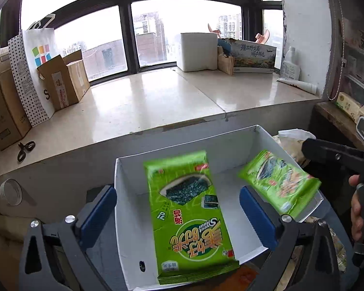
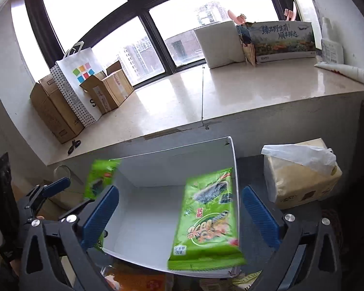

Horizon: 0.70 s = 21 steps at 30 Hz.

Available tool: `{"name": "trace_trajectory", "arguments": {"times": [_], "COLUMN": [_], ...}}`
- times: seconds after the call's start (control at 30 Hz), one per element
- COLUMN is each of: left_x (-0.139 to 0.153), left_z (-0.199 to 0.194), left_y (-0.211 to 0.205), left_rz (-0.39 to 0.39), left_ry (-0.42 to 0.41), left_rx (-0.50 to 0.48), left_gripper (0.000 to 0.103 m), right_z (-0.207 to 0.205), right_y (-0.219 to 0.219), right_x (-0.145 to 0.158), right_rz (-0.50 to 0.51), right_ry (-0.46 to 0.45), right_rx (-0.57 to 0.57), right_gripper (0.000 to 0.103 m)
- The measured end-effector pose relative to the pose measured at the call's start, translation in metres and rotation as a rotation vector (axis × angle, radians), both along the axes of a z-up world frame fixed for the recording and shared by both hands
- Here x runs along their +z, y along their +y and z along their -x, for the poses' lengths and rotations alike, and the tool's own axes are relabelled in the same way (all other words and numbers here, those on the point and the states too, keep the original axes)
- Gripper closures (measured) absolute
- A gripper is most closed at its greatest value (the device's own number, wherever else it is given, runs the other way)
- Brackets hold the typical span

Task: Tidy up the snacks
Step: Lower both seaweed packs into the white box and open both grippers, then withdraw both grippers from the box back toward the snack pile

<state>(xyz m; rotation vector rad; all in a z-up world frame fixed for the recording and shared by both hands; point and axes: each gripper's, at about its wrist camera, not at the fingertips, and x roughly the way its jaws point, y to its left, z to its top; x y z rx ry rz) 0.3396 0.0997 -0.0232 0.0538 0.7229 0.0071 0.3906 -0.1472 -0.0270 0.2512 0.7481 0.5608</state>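
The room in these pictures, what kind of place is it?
Probably a lived-in flat high in a city block, not a lab. A wide window looks out on tower buildings, its stone sill holds cardboard boxes and a paper shopping bag, and a tissue pack sits nearby.

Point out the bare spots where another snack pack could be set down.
Inside the white box: the floor between its left wall and the right green seaweed pack looks bare. On the window ledge: the wide stretch between the cardboard boxes and the white foam block. It is crowded at the ledge's two ends and beside the box by the tissue pack.
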Motion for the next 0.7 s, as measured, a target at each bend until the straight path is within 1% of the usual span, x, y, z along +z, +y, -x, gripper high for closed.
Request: {"name": "trace_trajectory", "arguments": {"times": [0.03, 0.1, 0.17, 0.23, 0.27, 0.33, 0.4, 0.43, 0.47, 0.53, 0.57, 0.63, 0.7], "left_x": [-0.001, -0.001, 0.000, 0.003, 0.004, 0.009, 0.017, 0.019, 0.022, 0.028, 0.030, 0.030, 0.027], "left_z": [0.002, 0.011, 0.022, 0.032, 0.037, 0.052, 0.078, 0.091, 0.105, 0.138, 0.155, 0.189, 0.219], "left_y": [0.004, 0.007, 0.006, 0.005, 0.005, 0.004, -0.003, -0.005, -0.008, -0.012, -0.014, -0.016, -0.021], "left_rz": [0.017, 0.019, 0.004, 0.011, 0.022, 0.020, 0.023, 0.027, 0.031, 0.044, 0.056, 0.107, 0.126], "left_ry": [-0.001, -0.026, -0.061, -0.085, -0.087, -0.096, -0.121, -0.116, -0.116, -0.143, -0.156, -0.170, -0.175], "left_rx": [-0.006, -0.006, -0.013, -0.020, -0.018, 0.006, -0.014, -0.010, -0.001, 0.016, 0.021, 0.016, 0.033], "left_gripper": [0.000, 0.000, 0.000, 0.000, 0.000, 0.000, 0.000, 0.000, 0.000, 0.000, 0.000, 0.000, 0.000], "right_z": [0.000, 0.004, 0.010, 0.021, 0.026, 0.037, 0.051, 0.060, 0.071, 0.093, 0.106, 0.136, 0.168], "right_y": [-0.002, -0.005, -0.005, -0.004, -0.002, 0.000, 0.001, 0.000, -0.002, -0.008, -0.012, -0.017, -0.025], "right_x": [0.000, 0.001, 0.003, 0.007, 0.009, 0.010, 0.011, 0.013, 0.015, 0.018, 0.020, 0.024, 0.022], "right_rz": [-0.020, -0.042, -0.017, 0.020, 0.040, 0.063, 0.112, 0.128, 0.138, 0.140, 0.136, 0.145, 0.153], "right_ry": [0.002, -0.016, -0.046, -0.105, -0.117, -0.105, -0.103, -0.117, -0.131, -0.150, -0.165, -0.222, -0.264], "right_rx": [-0.001, 0.004, 0.010, 0.028, 0.044, 0.083, 0.100, 0.095, 0.095, 0.091, 0.090, 0.096, 0.093], "right_gripper": [0.000, 0.000, 0.000, 0.000, 0.000, 0.000, 0.000, 0.000, 0.000, 0.000, 0.000, 0.000, 0.000]}}
